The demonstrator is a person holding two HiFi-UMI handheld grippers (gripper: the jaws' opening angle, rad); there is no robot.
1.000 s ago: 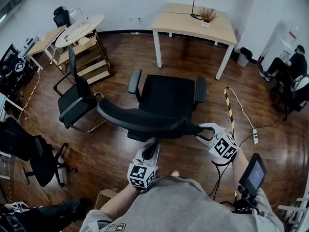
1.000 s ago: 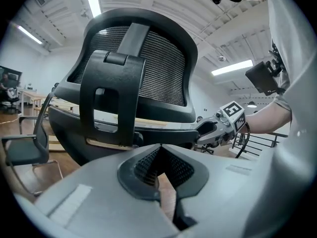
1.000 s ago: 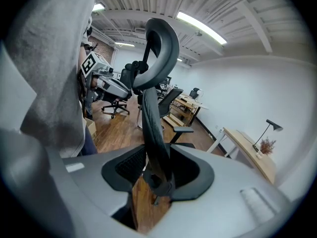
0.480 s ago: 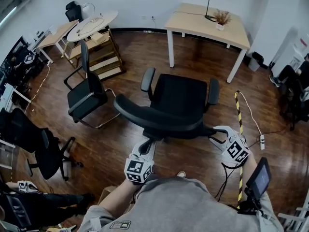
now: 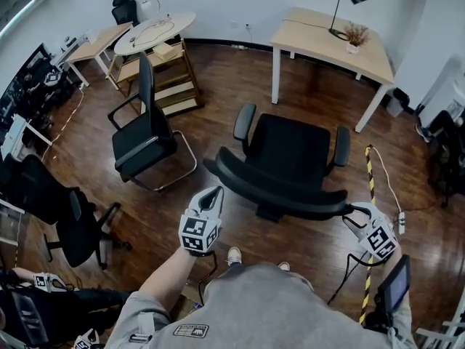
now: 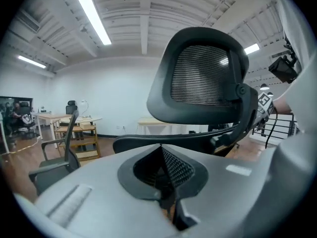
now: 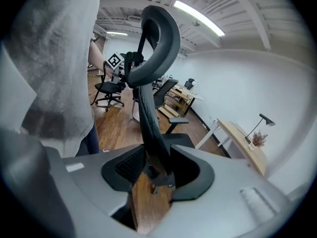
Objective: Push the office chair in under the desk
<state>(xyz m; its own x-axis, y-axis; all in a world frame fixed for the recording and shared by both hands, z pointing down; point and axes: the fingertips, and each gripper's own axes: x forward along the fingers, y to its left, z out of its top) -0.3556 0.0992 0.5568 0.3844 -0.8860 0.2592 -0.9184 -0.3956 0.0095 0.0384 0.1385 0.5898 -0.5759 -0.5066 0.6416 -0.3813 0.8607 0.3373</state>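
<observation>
right gripper [image 5: 357, 214]: clamps the backrest rim of the black mesh office chair [image 5: 292, 150], steering it.
left gripper [image 5: 213, 194]: jaws pressed together, empty, beside the backrest.
pale wooden desk [image 5: 328, 38]: well ahead.

Black office chair [image 5: 290, 158] short of light wooden desk [image 5: 314, 36]

You wear a grey short-sleeved T-shirt [image 5: 269, 304]. Your left gripper [image 5: 213, 193] and right gripper [image 5: 354, 213] are pale grey with black textured pads [image 6: 176, 167], each bearing a black-and-white marker cube [image 5: 197, 235]. A black screen [image 5: 393, 285] sits just behind the right one.
</observation>
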